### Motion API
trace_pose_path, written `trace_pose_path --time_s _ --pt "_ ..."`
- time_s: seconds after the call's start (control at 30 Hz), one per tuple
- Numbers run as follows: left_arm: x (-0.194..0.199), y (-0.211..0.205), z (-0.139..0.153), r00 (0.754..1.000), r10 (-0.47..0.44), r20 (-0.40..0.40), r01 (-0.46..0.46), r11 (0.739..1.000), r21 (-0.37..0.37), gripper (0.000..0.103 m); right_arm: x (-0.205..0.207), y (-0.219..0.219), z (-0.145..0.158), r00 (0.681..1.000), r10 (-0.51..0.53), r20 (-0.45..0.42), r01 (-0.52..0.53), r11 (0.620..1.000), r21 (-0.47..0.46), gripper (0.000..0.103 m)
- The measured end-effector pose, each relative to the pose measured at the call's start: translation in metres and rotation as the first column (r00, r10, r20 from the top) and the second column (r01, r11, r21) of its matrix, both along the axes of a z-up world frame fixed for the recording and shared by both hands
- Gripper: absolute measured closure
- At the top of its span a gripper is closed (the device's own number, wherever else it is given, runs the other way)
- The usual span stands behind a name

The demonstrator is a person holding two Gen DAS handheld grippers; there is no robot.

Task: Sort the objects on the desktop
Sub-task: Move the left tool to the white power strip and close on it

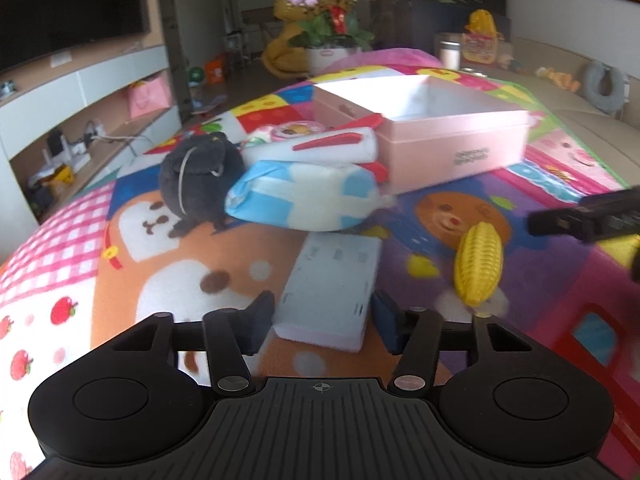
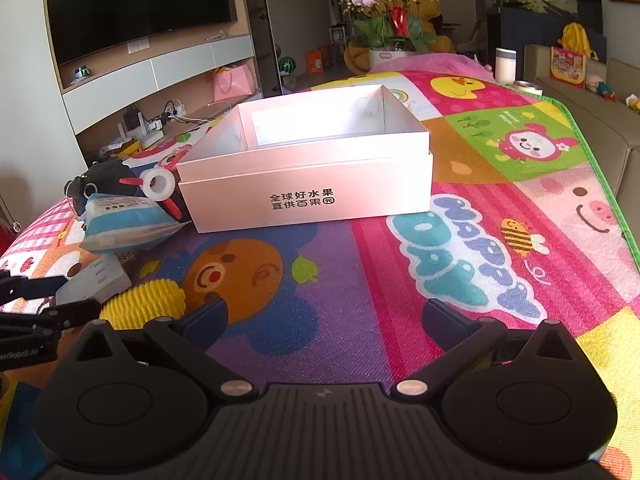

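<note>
An open pink box [image 1: 448, 136] [image 2: 312, 168] stands empty on the colourful mat. My left gripper [image 1: 322, 322] is open with its fingers on either side of the near end of a white flat adapter box [image 1: 332, 284], also seen in the right wrist view [image 2: 94, 278]. A yellow toy corn [image 1: 478, 264] [image 2: 144, 306] lies right of it. A blue-white tissue pack [image 1: 304, 196] [image 2: 120, 220], a black plush toy [image 1: 198, 180] [image 2: 100, 182] and a white-red roll [image 1: 316, 146] [image 2: 160, 186] lie left of the pink box. My right gripper [image 2: 324, 316] is open and empty above the mat.
The mat [image 2: 500, 216] covers a table with a green edge at the right. A sofa [image 2: 600, 128] runs along the right side. A flower pot [image 2: 386, 40] and a white cup [image 2: 506, 64] stand at the far end. A TV shelf [image 2: 152, 68] is at the left.
</note>
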State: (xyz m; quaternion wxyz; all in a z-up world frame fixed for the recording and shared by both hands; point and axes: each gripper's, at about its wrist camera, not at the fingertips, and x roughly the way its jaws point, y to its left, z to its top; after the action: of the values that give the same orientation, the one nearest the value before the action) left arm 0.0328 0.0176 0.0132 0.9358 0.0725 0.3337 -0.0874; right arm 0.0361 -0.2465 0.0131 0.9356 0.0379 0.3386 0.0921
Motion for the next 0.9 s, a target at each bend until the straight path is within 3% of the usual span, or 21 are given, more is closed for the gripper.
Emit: trace_pose_path --time_s 0.1,0.17,0.3,0.37,0.4,0.5,0.57,0.73,0.9 --pt "-0.024 0.000 0.004 0.999 -0.044 0.001 0.044 0.999 0.018 0.047 0.000 0.000 0.000 1.000 0.002 -0.003 -0.002 1.000 0.002 0.000" --pt "-0.034 0.002 0.003 1.000 -0.024 0.011 0.023 0.996 0.083 0.046 0.000 0.001 0.000 1.000 0.006 -0.007 -0.006 1.000 0.001 0.000" --pt "-0.023 0.028 0.000 0.984 0.168 0.063 -0.177 0.964 0.198 0.042 0.001 0.004 -0.001 1.000 0.011 -0.016 -0.011 1.000 -0.015 0.000" --pt "-0.016 0.045 0.003 0.967 0.245 0.069 -0.253 0.953 0.165 0.039 0.001 0.005 -0.001 1.000 0.011 -0.016 -0.011 1.000 -0.022 0.000" --pt "-0.016 0.052 0.006 0.965 0.257 0.057 -0.262 0.958 0.116 0.031 0.001 0.005 -0.001 1.000 0.008 -0.016 -0.009 1.000 -0.025 0.000" --pt "-0.022 0.058 0.015 0.976 0.216 0.030 -0.214 0.975 -0.056 0.005 0.001 0.006 -0.001 1.000 0.002 -0.018 -0.002 1.000 -0.027 0.000" --pt "-0.023 0.049 0.019 0.984 0.173 0.030 -0.170 0.980 -0.103 0.005 0.002 0.007 -0.001 1.000 0.001 -0.022 -0.002 0.999 -0.034 0.000" --pt "-0.003 0.012 0.009 0.991 0.130 0.043 -0.128 0.991 -0.031 0.003 0.000 0.008 -0.002 1.000 0.000 -0.019 0.000 0.999 -0.044 0.000" --pt "0.025 0.005 -0.006 0.986 0.168 0.010 -0.168 0.986 0.004 0.004 -0.004 0.003 0.002 1.000 0.021 0.010 -0.021 1.000 -0.011 0.000"
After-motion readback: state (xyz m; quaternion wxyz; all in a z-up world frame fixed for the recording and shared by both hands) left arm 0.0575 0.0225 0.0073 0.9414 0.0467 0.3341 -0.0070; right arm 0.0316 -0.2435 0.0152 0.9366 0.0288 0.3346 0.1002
